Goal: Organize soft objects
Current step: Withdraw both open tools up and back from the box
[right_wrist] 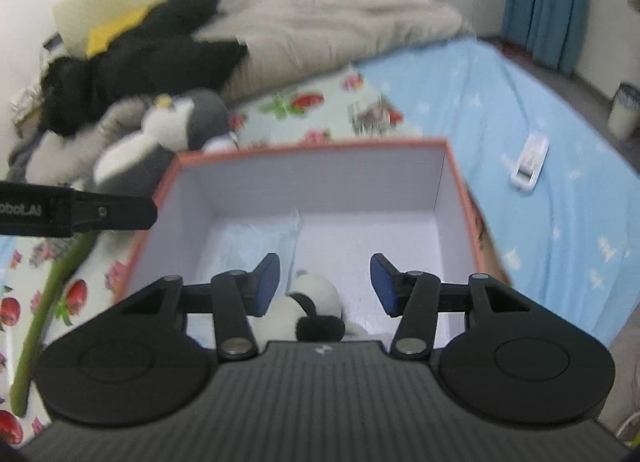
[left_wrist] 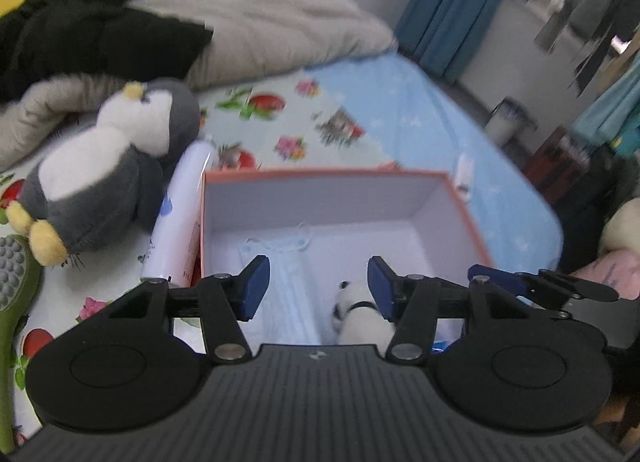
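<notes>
Panda plush (right_wrist: 308, 302) lengthwise along box (right_wrist: 320, 177) floor

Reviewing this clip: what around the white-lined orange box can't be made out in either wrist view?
- Small black-and-white plush panda: lower body hidden behind the right gripper housing; in the left wrist view the left gripper finger covers part of it.
- Pale blue face mask: near end cut off by the gripper body.
- White tube beside the orange box: label blurred, unreadable.
- Green massage tool: cut by the left edge.
</notes>
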